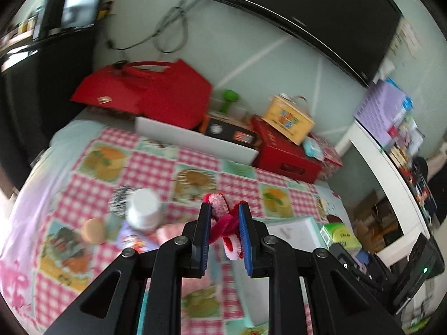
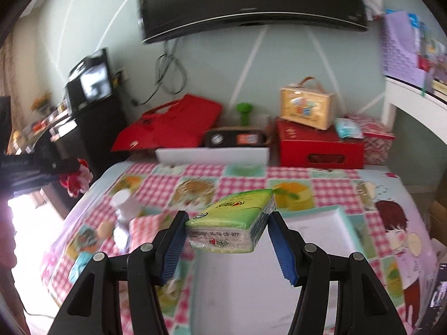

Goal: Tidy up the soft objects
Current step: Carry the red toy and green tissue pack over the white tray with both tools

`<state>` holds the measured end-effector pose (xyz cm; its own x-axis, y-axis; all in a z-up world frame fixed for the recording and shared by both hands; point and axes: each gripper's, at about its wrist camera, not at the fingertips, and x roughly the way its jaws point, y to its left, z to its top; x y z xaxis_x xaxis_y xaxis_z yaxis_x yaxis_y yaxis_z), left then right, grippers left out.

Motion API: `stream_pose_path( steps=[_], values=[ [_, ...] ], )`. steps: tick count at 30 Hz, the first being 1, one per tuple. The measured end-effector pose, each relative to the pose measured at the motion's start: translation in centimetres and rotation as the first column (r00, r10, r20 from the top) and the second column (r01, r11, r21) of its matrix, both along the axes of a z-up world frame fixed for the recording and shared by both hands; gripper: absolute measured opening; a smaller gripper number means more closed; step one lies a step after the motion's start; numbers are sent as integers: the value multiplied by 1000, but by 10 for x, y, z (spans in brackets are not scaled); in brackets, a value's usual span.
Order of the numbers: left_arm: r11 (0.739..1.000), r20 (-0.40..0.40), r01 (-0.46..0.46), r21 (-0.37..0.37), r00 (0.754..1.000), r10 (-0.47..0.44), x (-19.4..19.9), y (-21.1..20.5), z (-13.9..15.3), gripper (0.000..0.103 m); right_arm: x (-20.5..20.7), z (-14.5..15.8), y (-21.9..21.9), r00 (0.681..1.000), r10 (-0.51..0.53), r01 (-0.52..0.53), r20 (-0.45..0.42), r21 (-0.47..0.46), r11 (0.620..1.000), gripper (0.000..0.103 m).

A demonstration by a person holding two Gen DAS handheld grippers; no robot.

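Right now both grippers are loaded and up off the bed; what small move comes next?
Probably carry the green tissue pack, clamped in the right gripper, forward toward the white tray at the far edge. The left gripper holds a red-and-pink fuzzy toy.

Daylit, fairly bright, both views soft with motion blur. Strong white blowout at the lower left of the checked tablecloth (image 2: 240,173) in the right wrist view, and a milder pink-white wash over its left edge in the left wrist view. Wall above the tablecloth evenly lit. Heavy fisheye bend, black vignette in the corners. Shadows faint
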<state>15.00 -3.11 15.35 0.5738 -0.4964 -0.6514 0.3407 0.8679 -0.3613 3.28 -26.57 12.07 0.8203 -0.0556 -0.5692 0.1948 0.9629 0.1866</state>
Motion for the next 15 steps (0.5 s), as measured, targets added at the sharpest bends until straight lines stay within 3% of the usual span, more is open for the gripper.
stream_pose_path(
  steps=[8, 15],
  values=[
    [992, -8, 127, 23, 992, -127, 7, -102, -11, 20, -2, -1, -67, 988, -154, 154, 12, 41, 987, 62],
    [982, -37, 181, 53, 983, -179, 10, -158, -40, 20, 4, -25, -106, 974, -223, 224, -31, 72, 972, 62]
  ],
)
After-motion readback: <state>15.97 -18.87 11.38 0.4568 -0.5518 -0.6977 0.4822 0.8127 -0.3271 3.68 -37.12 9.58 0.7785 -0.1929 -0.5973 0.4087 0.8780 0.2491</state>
